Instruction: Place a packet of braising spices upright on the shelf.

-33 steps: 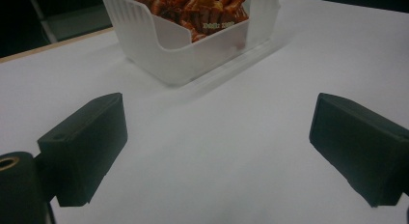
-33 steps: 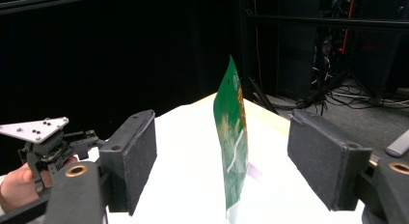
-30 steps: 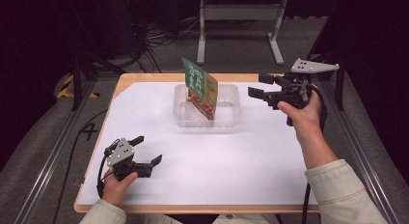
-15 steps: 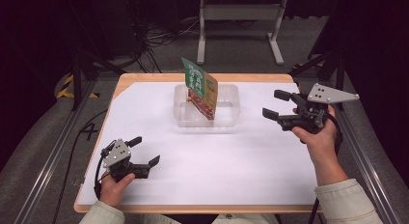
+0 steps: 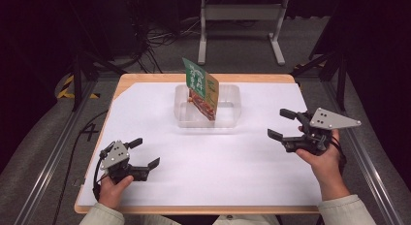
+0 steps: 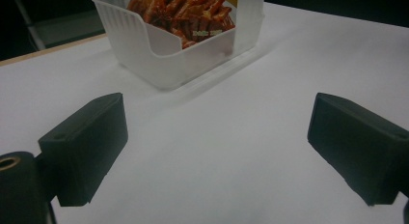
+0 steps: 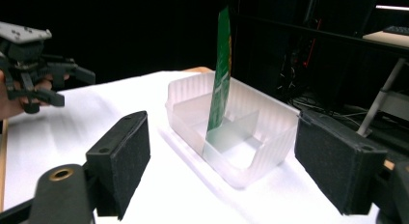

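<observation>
The right tongs (image 5: 282,123) are standing wide apart with nothing between their black jaws, and we are seeing that they have just been opening further. We are holding them above the right side of the white-covered wooden worktop (image 5: 232,176), well apart from the clear ribbed plastic tray (image 5: 229,119) with its inner divider. The left tongs (image 5: 145,152) are also gaping with nothing between them, low over the near left corner of the worktop. In the right gripper view those left tongs (image 7: 72,85) are showing far off at the left. The tall green and orange snack packet (image 5: 201,87) printed with red-brown strips is standing on edge inside the tray, leaning slightly. In the left gripper view the packet (image 6: 185,10) is showing behind the tray's near wall (image 6: 159,55).
</observation>
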Action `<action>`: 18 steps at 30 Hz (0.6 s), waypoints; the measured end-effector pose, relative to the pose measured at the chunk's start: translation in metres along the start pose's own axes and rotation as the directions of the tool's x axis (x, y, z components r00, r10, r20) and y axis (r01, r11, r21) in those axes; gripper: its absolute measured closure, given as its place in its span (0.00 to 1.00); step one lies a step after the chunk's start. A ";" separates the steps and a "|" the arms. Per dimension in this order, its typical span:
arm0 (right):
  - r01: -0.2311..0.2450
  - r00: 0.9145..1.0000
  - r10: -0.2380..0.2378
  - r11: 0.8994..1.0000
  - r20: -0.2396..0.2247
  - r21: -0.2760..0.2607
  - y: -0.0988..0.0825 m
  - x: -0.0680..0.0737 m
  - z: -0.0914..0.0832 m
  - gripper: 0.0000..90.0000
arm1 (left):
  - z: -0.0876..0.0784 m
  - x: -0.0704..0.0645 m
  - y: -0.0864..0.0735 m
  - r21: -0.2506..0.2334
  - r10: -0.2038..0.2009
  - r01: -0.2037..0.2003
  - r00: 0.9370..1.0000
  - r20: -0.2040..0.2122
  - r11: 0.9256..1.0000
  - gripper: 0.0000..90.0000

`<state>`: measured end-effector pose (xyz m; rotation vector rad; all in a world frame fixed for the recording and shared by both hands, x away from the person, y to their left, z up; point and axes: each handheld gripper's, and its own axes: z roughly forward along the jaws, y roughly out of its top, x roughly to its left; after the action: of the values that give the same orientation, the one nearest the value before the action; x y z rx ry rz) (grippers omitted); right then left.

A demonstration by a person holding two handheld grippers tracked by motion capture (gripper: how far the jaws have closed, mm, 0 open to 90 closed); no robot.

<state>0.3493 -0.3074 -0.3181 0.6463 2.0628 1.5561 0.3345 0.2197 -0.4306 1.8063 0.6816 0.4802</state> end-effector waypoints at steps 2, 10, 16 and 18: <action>-0.001 1.000 0.001 1.000 0.003 0.004 -0.008 0.003 0.000 0.22 | -0.001 0.000 0.000 -0.002 0.003 -0.003 1.000 0.002 1.000 0.08; -0.018 1.000 0.018 1.000 0.005 0.017 -0.037 0.009 0.005 0.22 | -0.009 -0.001 -0.003 -0.003 -0.001 0.000 1.000 -0.005 1.000 0.07; -0.034 0.999 0.033 0.999 0.022 0.016 -0.061 0.010 0.009 0.22 | -0.013 -0.001 -0.005 -0.017 -0.013 0.013 1.000 -0.009 1.000 0.05; -0.034 0.999 0.033 0.999 0.028 0.025 -0.066 0.011 0.011 0.22 | -0.013 0.000 -0.006 -0.018 -0.012 0.012 1.000 -0.012 1.000 0.04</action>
<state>0.3419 -0.3090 -0.3855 0.7108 2.0648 1.5331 0.3248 0.2301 -0.4315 1.7825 0.6938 0.4878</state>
